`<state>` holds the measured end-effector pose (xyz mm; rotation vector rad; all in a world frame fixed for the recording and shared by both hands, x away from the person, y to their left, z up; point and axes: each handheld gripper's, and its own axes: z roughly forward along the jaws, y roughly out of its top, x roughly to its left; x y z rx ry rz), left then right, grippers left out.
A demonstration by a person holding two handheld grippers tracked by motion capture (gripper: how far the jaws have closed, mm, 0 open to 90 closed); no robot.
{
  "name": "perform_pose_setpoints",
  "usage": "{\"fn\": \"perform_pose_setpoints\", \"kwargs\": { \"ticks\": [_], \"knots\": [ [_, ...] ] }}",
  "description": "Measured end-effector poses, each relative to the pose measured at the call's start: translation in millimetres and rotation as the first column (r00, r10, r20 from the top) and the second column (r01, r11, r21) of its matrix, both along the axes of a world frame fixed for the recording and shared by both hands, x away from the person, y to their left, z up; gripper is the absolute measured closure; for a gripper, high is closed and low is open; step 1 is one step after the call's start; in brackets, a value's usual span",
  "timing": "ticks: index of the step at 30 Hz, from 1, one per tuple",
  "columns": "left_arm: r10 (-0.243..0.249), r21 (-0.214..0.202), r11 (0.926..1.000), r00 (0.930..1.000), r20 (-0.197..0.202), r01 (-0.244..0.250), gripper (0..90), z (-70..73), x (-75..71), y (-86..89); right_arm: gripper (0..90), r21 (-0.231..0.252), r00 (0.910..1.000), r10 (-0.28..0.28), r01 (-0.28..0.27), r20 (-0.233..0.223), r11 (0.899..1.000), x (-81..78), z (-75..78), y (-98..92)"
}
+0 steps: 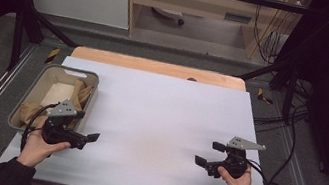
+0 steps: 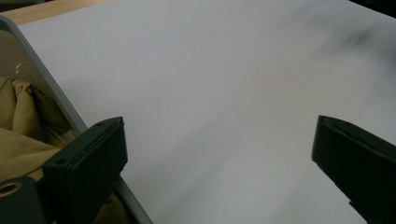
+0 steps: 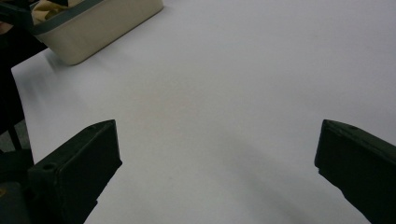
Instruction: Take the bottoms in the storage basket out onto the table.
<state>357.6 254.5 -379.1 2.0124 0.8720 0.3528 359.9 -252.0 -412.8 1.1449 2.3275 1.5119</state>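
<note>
My left gripper [image 1: 87,126] is held open at the front left of the white sheet [image 1: 157,122], right beside the near corner of a beige bin [image 1: 94,86]. Its own view shows the jaws wide apart [image 2: 217,135] over bare sheet, the left jaw against the bin's grey rim [image 2: 46,84]. Tan crumpled material [image 1: 82,95] and a white piece [image 1: 58,92] lie in the bin. At the front right, my right gripper [image 1: 208,153] is open too, its jaws pointing left across the sheet [image 3: 217,135] with nothing between them. The bin [image 3: 93,28] sits far off in that view.
A wooden table edge [image 1: 156,66] shows past the sheet's far side. Black frame posts [image 1: 17,37] stand at the left and right of the table. Cables [image 1: 288,159] trail over the floor at the right.
</note>
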Motion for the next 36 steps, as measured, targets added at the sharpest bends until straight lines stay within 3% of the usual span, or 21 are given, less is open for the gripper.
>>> {"fn": "perform_pose_setpoints", "kwargs": {
  "ticks": [16, 36],
  "knots": [
    [0.019, 0.007, 0.9998, 0.9998, -0.008, -0.019, 3.1, 4.4, 1.4, 7.5, 0.6, -0.008, 1.0, -0.001, 0.001, -0.002, 1.0, 0.6, -0.8, 0.6],
    [0.08, 0.033, 0.9963, 0.9965, -0.025, -0.079, 3.1, 12.4, 3.4, 25.9, 0.6, -0.013, 1.0, -0.001, 0.001, -0.006, 1.0, 0.8, -1.1, 0.5]
  ]
}}
